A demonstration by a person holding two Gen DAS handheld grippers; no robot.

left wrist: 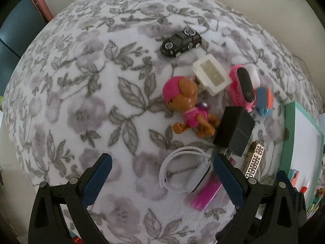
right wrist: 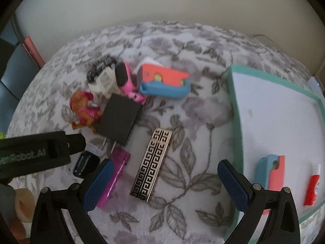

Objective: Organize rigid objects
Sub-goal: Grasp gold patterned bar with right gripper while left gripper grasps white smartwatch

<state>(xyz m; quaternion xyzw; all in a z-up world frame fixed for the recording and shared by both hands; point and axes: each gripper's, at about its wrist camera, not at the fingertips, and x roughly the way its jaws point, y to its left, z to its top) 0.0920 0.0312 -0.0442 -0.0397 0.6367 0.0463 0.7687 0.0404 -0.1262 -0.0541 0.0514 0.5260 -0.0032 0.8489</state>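
Small objects lie scattered on a floral blanket. My left gripper (left wrist: 162,162) is open, hovering over a white smartwatch with coiled band (left wrist: 182,172). Ahead lie a brown toy pup in pink (left wrist: 186,105), a black charger plug (left wrist: 235,132), a black toy car (left wrist: 181,40), a white clip-like box (left wrist: 211,74) and a pink fitness band (left wrist: 243,85). My right gripper (right wrist: 162,168) is open above a gold-and-black patterned bar (right wrist: 152,164). A magenta lighter (right wrist: 115,174) lies by its left finger. An orange-and-blue toy (right wrist: 164,81) sits farther back.
A teal-rimmed white tray (right wrist: 235,105) stands at the right, holding another orange-and-blue toy (right wrist: 272,172) and a red-and-white tube (right wrist: 312,189). The left gripper's black body (right wrist: 36,152) reaches in from the left of the right wrist view. A wall is behind the bed.
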